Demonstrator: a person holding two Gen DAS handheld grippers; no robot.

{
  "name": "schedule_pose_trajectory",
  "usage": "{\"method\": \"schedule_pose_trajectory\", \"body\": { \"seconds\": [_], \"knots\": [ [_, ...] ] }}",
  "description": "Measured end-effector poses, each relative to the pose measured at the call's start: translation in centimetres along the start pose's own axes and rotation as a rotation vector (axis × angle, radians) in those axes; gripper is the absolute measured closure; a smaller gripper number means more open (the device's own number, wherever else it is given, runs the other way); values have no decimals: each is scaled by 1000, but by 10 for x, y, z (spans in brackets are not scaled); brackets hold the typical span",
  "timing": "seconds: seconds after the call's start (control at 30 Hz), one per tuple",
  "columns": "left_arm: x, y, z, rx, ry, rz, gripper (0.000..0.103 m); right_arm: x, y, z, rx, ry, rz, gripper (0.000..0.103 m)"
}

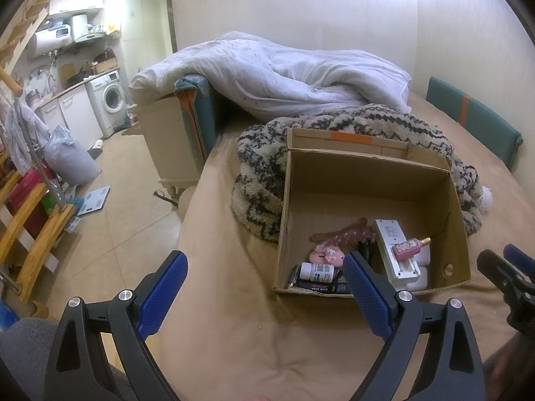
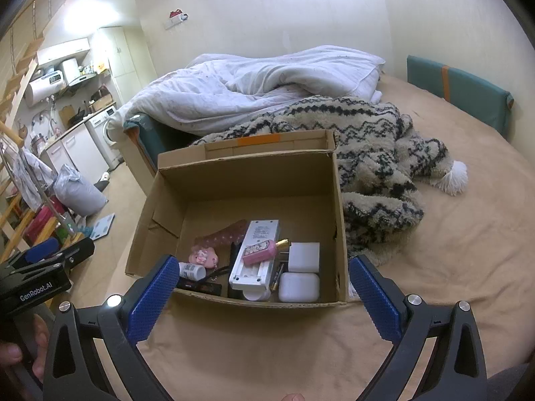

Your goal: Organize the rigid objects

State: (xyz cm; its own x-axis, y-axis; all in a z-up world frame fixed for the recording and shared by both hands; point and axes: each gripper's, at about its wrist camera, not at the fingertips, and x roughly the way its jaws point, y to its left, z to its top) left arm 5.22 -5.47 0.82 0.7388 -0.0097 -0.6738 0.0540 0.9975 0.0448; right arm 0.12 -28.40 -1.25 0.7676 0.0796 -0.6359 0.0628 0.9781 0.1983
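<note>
Both tools, left tool [image 1: 264, 287] and right tool [image 2: 264, 284], spread wide and empty, hovering near open brown cardboard box [image 2: 240, 180] on tan bed [image 2: 451, 267].

An open cardboard box [image 2: 240, 180] sits on the bed just ahead of the spread right tongs [image 2: 264, 287], its flaps up. Inside, a white power strip [image 2: 255, 254] lies lengthwise with a pink perfume bottle [image 2: 264, 250] across it; two white cases [image 2: 299, 287] lie right of it, a pink plush charm [image 2: 204, 257] and small white bottle [image 2: 192, 270] left.
</note>
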Motion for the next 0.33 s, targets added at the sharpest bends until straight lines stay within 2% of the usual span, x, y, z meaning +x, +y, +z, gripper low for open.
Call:
{"method": "schedule_pose_trajectory", "body": {
  "seconds": [0.33],
  "knots": [
    [1,-1,0,15,5,-2,10,0,0,0,-1,0,-2,0]
  ]
}}
